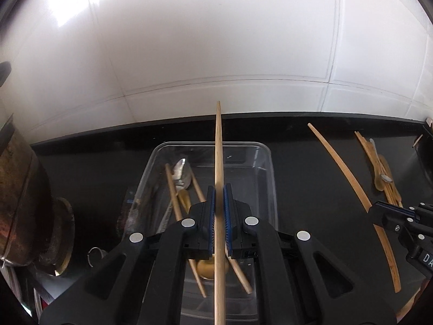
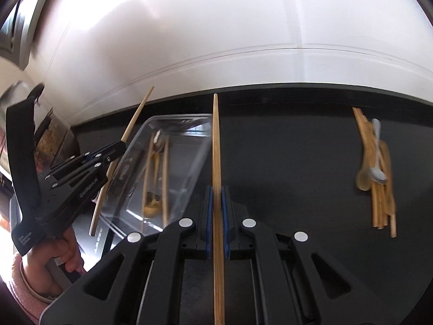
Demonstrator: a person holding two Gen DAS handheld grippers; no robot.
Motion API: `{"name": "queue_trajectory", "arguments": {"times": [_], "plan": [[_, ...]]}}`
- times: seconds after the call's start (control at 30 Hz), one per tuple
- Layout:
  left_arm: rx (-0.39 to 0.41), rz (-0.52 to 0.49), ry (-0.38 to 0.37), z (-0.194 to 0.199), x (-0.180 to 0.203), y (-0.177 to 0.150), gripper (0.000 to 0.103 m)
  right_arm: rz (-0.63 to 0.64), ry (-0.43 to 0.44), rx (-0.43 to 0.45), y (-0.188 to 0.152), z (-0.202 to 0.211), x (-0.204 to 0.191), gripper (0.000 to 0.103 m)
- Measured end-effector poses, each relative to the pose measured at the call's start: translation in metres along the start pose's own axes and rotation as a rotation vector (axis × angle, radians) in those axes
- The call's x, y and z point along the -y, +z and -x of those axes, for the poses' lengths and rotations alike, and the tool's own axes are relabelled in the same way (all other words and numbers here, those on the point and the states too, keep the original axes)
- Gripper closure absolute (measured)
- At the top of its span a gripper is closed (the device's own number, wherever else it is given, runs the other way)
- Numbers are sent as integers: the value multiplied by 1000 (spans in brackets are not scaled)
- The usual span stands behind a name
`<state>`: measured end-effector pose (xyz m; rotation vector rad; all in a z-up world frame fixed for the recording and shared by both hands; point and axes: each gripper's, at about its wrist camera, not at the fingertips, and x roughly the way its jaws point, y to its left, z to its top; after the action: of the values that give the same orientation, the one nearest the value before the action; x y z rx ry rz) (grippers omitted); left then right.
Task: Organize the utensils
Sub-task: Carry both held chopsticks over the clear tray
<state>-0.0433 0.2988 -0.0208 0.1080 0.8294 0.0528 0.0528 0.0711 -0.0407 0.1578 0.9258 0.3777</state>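
My left gripper (image 1: 219, 192) is shut on a long wooden chopstick (image 1: 218, 140), held above a clear plastic container (image 1: 257, 145). In the container lie several chopsticks, a metal spoon (image 1: 180, 173) and a wooden spoon. My right gripper (image 2: 216, 189) is shut on another chopstick (image 2: 215, 140), over the black counter just right of the container (image 2: 178, 116). Each gripper shows in the other's view: the right gripper (image 1: 377, 207) with its chopstick (image 1: 338, 162), and the left gripper (image 2: 121, 145) with its chopstick (image 2: 138, 113). A pile of chopsticks and spoons (image 2: 379, 189) lies on the counter at the right.
The black counter (image 1: 311, 184) ends at a white tiled wall (image 1: 216, 40). A worn metal vessel (image 1: 24, 189) stands left of the container. A hand with a pink sleeve (image 2: 54, 257) holds the left gripper. The utensil pile (image 1: 384, 173) lies near the counter's right end.
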Motion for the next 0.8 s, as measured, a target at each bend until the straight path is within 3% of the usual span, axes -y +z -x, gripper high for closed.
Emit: {"name": "queue_trajectory", "arguments": {"times": [0.13,0.23,0.53,0.8], "plan": [[7,1,36,-1,-30,-7,97,123,-21,12,-6,-12,-55,96],[9,6,54,-2,-48,-12,97,147,-23,10,-5,-22,-76,96],[17,4,96,-5,-76,-21,97,180,-40,-32,-7,-44,-115,96],[-2,50,84,-5,-99,-33,97,214,-35,-72,-11,-61,-140,96]]}}
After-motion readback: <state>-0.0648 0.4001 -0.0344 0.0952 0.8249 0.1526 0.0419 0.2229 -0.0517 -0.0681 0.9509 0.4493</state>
